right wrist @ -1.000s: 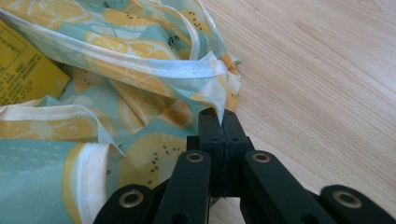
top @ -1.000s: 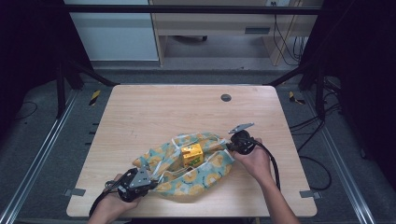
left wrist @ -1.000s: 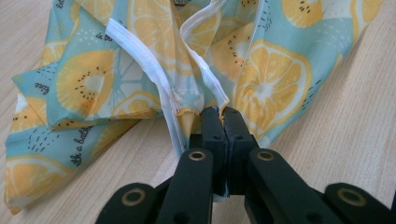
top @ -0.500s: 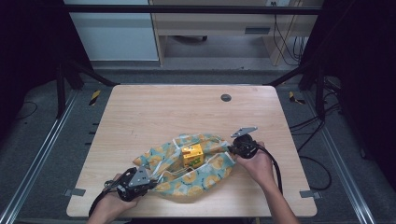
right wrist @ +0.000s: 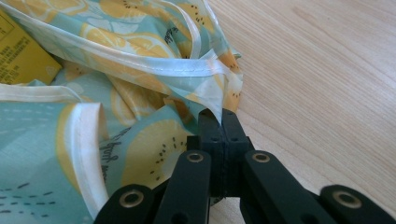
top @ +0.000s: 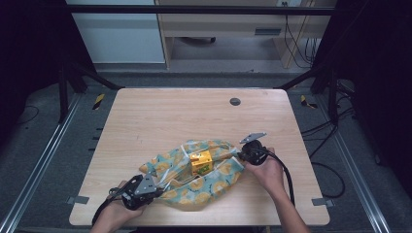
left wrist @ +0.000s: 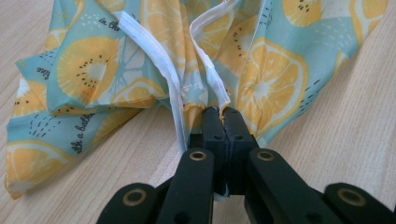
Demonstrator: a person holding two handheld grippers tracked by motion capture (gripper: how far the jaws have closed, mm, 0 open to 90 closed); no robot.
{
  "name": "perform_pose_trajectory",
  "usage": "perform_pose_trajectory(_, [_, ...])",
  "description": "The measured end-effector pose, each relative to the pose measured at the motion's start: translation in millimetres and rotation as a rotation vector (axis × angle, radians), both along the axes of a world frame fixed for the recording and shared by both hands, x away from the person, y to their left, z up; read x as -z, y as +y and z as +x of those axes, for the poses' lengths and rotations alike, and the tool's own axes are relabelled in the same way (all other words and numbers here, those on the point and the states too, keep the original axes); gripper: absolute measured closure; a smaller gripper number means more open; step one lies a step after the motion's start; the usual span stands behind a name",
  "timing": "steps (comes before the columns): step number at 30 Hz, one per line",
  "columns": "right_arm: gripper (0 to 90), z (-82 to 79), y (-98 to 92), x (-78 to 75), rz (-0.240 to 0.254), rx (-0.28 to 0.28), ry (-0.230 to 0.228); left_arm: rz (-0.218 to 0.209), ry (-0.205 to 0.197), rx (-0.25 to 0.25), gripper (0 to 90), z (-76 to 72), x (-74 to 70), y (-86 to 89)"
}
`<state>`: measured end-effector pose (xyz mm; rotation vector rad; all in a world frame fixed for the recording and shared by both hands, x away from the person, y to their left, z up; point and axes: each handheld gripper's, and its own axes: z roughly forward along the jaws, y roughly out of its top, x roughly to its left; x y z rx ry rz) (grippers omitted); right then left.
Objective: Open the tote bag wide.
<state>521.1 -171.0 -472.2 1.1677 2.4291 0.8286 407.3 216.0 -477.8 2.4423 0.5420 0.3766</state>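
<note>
Lying bunched on the bench (top: 145, 121), the orange-slice-print cloth (top: 218, 187) wraps a yellow box (top: 200, 162); left claw (left wrist: 223, 112) and right claw (right wrist: 219, 116) each pinch its white-hemmed edge.

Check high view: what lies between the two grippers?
The fruit-print cloth spans from left gripper to right gripper, each pinching an end. A yellow box sits midway on it.

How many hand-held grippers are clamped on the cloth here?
2. The left hand-held gripper pinches the cloth at its near-left white-trimmed edge; the right hand-held gripper pinches its right corner. A yellow box sits between them.
</note>
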Motion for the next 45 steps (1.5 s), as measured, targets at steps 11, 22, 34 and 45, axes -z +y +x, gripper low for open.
perform_pose_trajectory(11, [87.7,-2.9,1.0,-4.0,0.008,-0.017,-0.023,-0.043,-0.008,-0.011,84.6,-1.7,-1.0,-0.7])
perform_pose_trajectory(22, [44.9,-21.1,-11.8,-43.0,0.139,0.016,-0.152,-0.218,-0.12,-0.021,54.1,-10.5,-34.8,-6.3])
perform_pose_trajectory(34, [27.4,-61.6,7.8,-62.0,0.199,-0.069,-0.159,-0.221,-0.139,-0.126,44.7,32.7,-47.5,-18.9])
perform_pose_trajectory(45, [10.1,-99.2,26.8,-22.3,0.195,-0.162,-0.134,-0.183,-0.099,-0.129,48.4,66.6,-29.5,-47.6])
